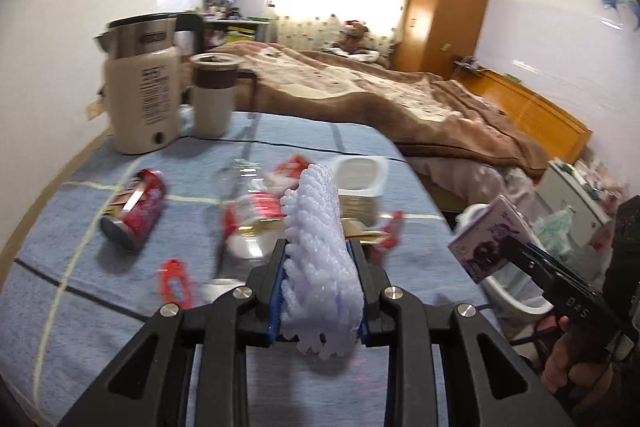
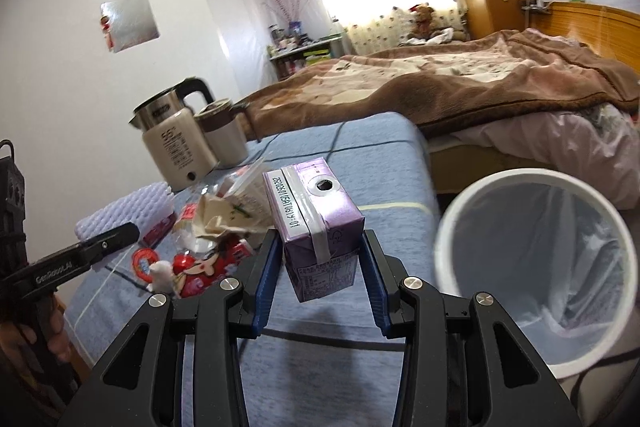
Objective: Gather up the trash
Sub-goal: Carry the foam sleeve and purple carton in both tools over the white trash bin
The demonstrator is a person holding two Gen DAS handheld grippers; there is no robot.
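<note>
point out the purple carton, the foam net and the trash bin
purple carton (image 2: 316, 223): right wrist view, upper front corner, between the fingers.
foam net (image 1: 320, 247): left wrist view, middle of its ribbed side.
trash bin (image 2: 452, 223): right wrist view, left white rim.

Bin (image 2: 452, 247) right of table (image 2: 384, 163), kettle (image 2: 176, 151) behind trash.

A blue checked tablecloth (image 1: 328, 131) carries a kettle (image 1: 142, 99), a mug (image 1: 212, 95), a red can (image 1: 136, 203) and wrappers (image 2: 208, 223).
</note>
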